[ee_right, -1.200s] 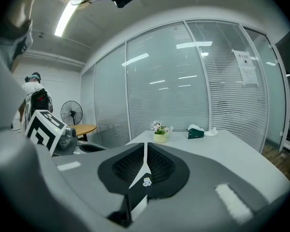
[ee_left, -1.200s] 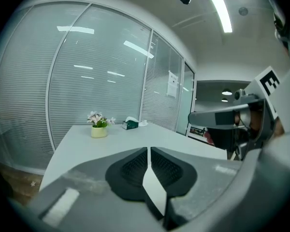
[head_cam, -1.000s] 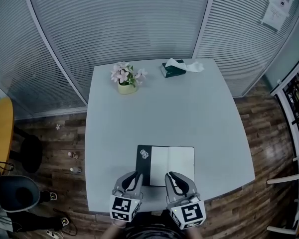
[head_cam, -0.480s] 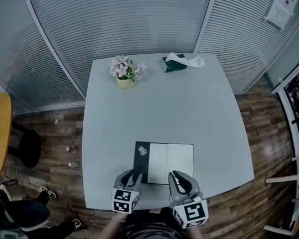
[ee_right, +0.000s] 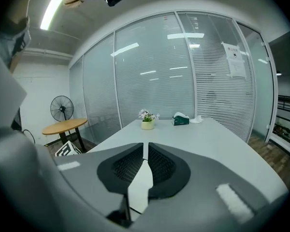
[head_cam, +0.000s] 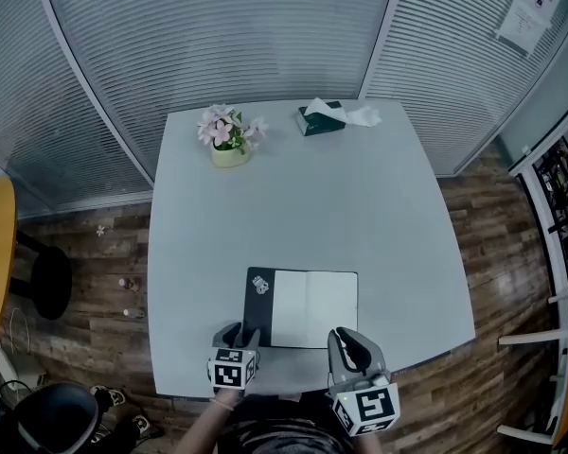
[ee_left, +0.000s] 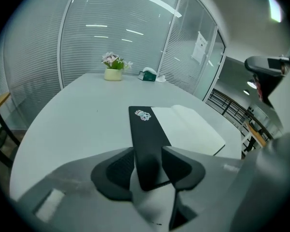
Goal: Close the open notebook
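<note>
**Claws at the notebook: left claw (head_cam: 239, 334) (ee_left: 149, 151) spread, right claw (head_cam: 346, 340) (ee_right: 145, 146) pressed together**

Two claws, one notebook (head_cam: 308, 308) (ee_left: 188, 127), one flower pot (head_cam: 228, 149) and one tissue box (head_cam: 322, 118) share one pale tabletop (head_cam: 293, 216). At the left, the left claw's jaws stand wide and have just been opening. The near end of the notebook's black cover (ee_left: 146, 129) lies between them, and the pads do not press on it. The notebook lies open and flat near the tabletop's near edge, with white pages to the right. The right claw hovers by the notebook's near edge with nothing between its jaws.
</note>
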